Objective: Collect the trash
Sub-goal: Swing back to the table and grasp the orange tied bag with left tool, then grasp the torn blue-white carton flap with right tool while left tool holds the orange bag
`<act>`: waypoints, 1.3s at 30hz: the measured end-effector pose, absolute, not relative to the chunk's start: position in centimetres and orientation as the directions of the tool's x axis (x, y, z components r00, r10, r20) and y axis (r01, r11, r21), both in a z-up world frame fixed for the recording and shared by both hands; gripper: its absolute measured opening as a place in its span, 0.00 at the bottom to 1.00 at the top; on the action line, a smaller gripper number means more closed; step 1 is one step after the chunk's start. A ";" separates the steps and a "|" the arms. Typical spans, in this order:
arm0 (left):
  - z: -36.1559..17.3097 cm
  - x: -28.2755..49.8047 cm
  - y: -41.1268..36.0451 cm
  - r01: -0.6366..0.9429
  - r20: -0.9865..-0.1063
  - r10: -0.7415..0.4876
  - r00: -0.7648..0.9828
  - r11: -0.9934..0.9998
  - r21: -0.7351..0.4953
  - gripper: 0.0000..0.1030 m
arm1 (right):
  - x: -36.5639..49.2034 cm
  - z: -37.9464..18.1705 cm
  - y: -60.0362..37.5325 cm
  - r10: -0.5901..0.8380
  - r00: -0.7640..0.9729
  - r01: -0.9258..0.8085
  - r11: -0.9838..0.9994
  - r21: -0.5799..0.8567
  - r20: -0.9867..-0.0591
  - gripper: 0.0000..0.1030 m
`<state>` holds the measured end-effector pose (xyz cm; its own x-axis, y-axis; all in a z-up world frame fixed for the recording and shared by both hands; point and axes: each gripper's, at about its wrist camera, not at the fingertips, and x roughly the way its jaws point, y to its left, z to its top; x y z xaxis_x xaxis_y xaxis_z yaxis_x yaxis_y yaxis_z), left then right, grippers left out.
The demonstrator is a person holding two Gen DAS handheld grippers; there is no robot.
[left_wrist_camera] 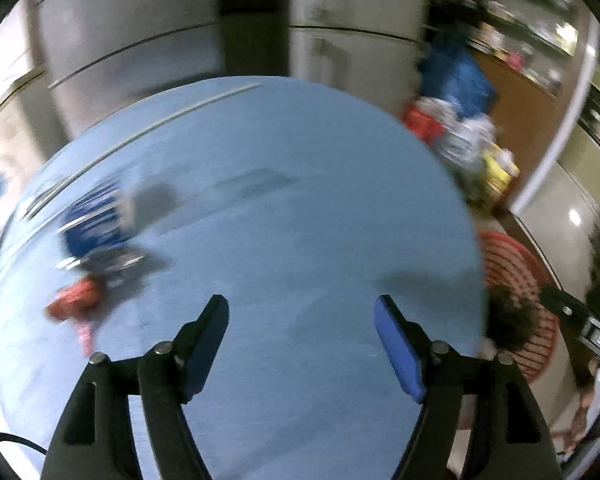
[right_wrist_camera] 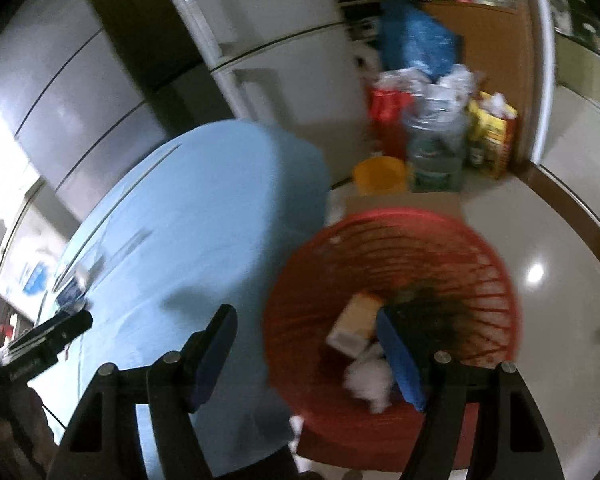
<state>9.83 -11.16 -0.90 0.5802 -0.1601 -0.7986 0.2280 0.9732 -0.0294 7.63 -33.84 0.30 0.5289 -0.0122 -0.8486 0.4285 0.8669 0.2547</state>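
On the blue table, trash lies near its left edge in the left wrist view: a blue wrapper, a dark piece just below it, and a red scrap at the near end of the cluster. All three are smeared by motion, so what they are, beyond colour, is hard to tell.

The left gripper hangs over the bare middle of the table, its jaws spread wide and holding nothing, well apart from the cluster.

Beside the table's right edge stands a red basket on the pale floor. Inside it lie a tan carton, crumpled white paper and some dark stuff against the far wall.

The right gripper hovers above the gap between table and basket, jaws spread and empty, one finger over each.

Behind the basket sit a yellow bucket, a clear bin stuffed with bags, a blue bag and a yellow box. A white fridge stands behind the table.
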 end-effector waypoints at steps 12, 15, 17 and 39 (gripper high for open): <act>-3.9 12.7 4.0 -0.130 -0.804 0.015 0.595 0.988 -0.079 0.75 | 10.2 -0.1 -27.1 0.042 0.502 0.310 0.924 0.224 -0.864 0.73; -5.0 13.9 5.3 -0.161 -0.810 0.023 0.586 0.983 -0.089 0.75 | 10.7 0.3 -26.3 0.037 0.499 0.295 0.932 0.210 -0.866 0.73; -5.8 15.0 5.5 -0.173 -0.817 0.027 0.575 0.981 -0.090 0.75 | 11.0 0.6 -25.8 0.033 0.497 0.286 0.937 0.200 -0.867 0.73; -7.1 10.4 11.5 -0.238 -0.813 0.039 0.581 0.964 -0.123 0.68 | 22.7 -1.4 -7.0 0.242 0.424 -0.168 0.968 0.187 -0.873 0.73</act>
<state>10.38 11.53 -7.10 0.5807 0.0393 -0.8132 -0.2375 0.9636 -0.1231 22.72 -7.01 -1.44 0.4235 0.2421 -0.8729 -0.1682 0.9679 0.1869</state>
